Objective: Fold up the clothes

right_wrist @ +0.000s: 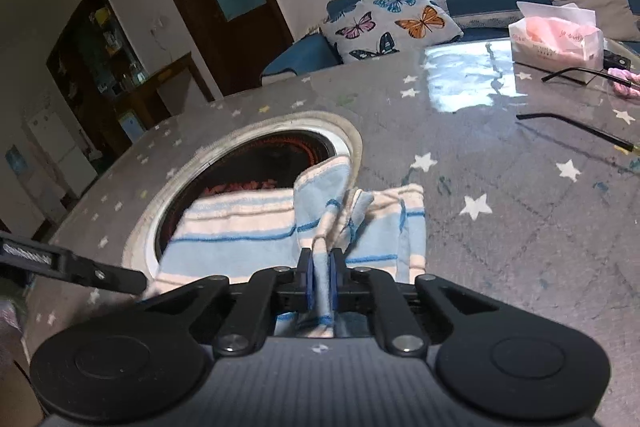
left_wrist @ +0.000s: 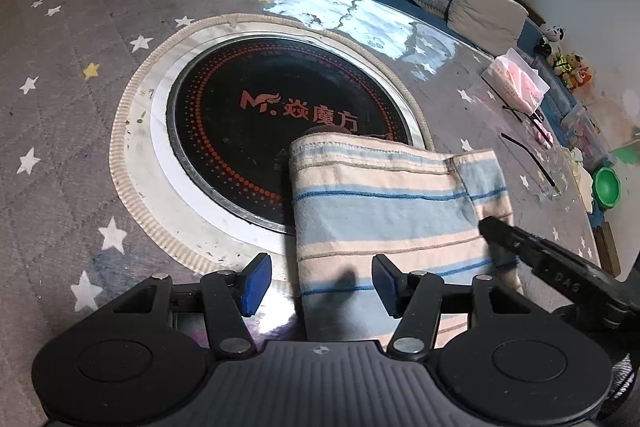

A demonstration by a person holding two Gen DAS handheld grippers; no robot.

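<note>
Right tool [right_wrist: 320, 277] – pinching striped cloth [right_wrist: 240, 227] | left tool [left_wrist: 322, 279] – wide apart | hob [left_wrist: 240, 131] reads "M."

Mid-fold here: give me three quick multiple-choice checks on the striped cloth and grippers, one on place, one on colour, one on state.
1. Where does the striped cloth partly lie?
A. On the sofa
B. Over the round black cooktop
C. On the floor

2. What colours are its stripes?
A. Red and green
B. Black and yellow
C. Pale blue and cream

3. What is the right gripper doing?
A. Shut on a fold of the cloth
B. Open above the tissue pack
C. Holding a cushion

Answers: 1 B, its far edge overlaps the cooktop's rim. 2 C, both views show those bands. 3 A, the blue pads pinch a raised fold.
</note>
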